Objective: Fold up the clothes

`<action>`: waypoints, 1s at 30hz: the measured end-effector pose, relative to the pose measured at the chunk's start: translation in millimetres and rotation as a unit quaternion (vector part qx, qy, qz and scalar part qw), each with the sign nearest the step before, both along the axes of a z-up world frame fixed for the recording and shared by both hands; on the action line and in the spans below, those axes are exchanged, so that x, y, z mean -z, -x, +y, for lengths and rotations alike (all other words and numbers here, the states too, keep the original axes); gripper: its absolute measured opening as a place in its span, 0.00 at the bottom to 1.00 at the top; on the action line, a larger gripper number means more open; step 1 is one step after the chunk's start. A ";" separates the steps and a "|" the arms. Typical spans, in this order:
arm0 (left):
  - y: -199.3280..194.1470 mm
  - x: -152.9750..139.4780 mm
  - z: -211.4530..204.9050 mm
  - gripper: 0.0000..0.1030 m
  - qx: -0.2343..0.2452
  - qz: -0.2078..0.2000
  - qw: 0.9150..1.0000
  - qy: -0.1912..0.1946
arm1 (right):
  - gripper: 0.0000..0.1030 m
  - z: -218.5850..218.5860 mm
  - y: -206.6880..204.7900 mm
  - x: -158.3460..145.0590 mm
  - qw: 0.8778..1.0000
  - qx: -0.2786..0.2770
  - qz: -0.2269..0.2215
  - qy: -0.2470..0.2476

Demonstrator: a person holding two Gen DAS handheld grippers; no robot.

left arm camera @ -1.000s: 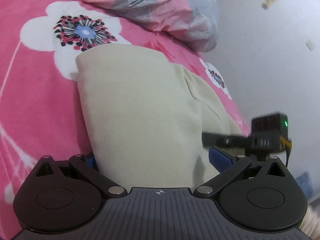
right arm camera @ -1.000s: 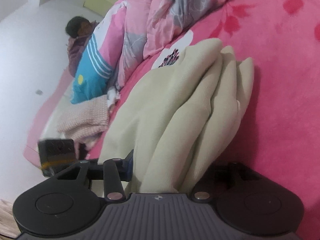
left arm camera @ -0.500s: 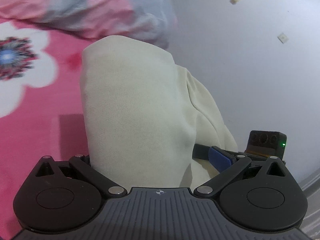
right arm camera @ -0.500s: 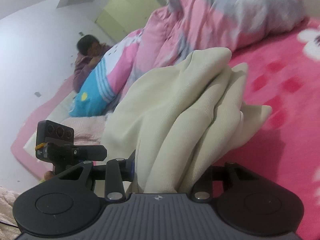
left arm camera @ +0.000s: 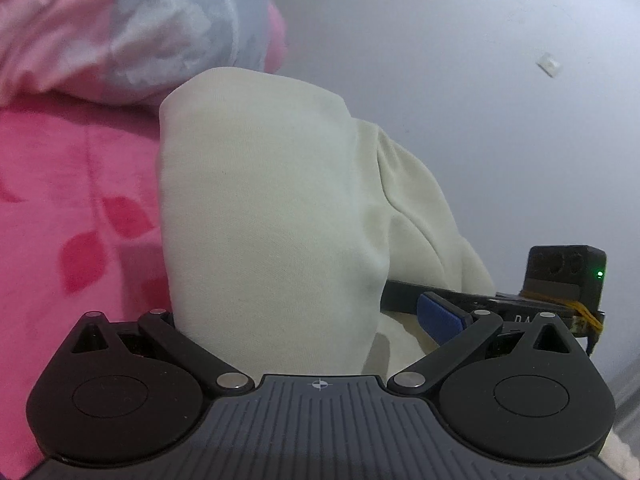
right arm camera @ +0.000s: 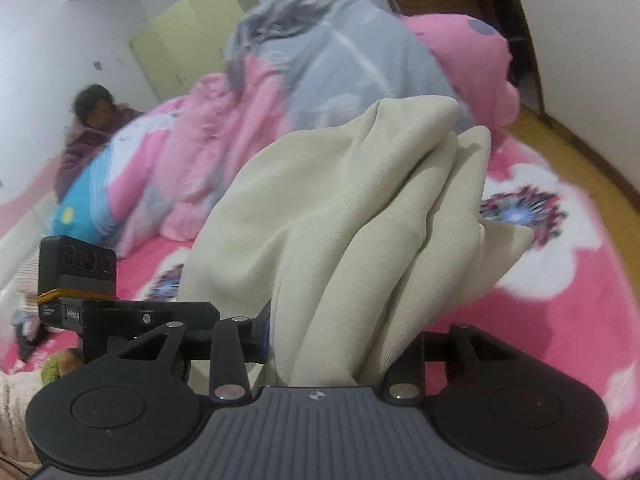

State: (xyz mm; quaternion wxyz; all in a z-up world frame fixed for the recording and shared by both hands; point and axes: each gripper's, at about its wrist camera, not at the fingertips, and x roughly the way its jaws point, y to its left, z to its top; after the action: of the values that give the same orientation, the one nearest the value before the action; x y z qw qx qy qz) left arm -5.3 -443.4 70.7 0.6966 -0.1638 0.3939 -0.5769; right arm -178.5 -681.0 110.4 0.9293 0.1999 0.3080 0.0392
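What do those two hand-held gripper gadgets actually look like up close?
Each has a dark grey ribbed body flanked by two round black discs, with black linkage arms on silver pivots. The left gripper shows a blue finger pad. Each view shows the other gripper's black box camera, bound with a yellow band; one shows a green light.

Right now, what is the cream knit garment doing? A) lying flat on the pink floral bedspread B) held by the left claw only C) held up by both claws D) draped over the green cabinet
C: the cream knit garment rises bunched from between the fingers of the left claw and the right claw, above the pink floral bedspread.
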 end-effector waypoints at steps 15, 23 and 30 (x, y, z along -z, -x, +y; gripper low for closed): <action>-61.9 56.1 -58.1 1.00 -0.032 0.064 0.997 0.009 | 0.72 -98.0 -115.5 63.7 0.995 -0.030 0.085 0.044; -66.1 66.0 -58.2 1.00 -0.035 0.065 0.997 0.020 | 0.89 -101.8 -74.6 18.6 0.983 0.156 0.049 0.085; -66.4 68.1 -61.8 1.00 -0.036 0.053 0.998 0.029 | 0.89 -76.0 42.3 22.8 0.928 0.330 -0.001 -0.172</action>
State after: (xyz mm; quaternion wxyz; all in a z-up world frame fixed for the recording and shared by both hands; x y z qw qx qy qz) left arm 61.2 -505.2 2.6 0.6900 -0.2282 0.4069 -0.5535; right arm -220.7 -757.0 87.6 0.8415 0.4472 0.2122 -0.2166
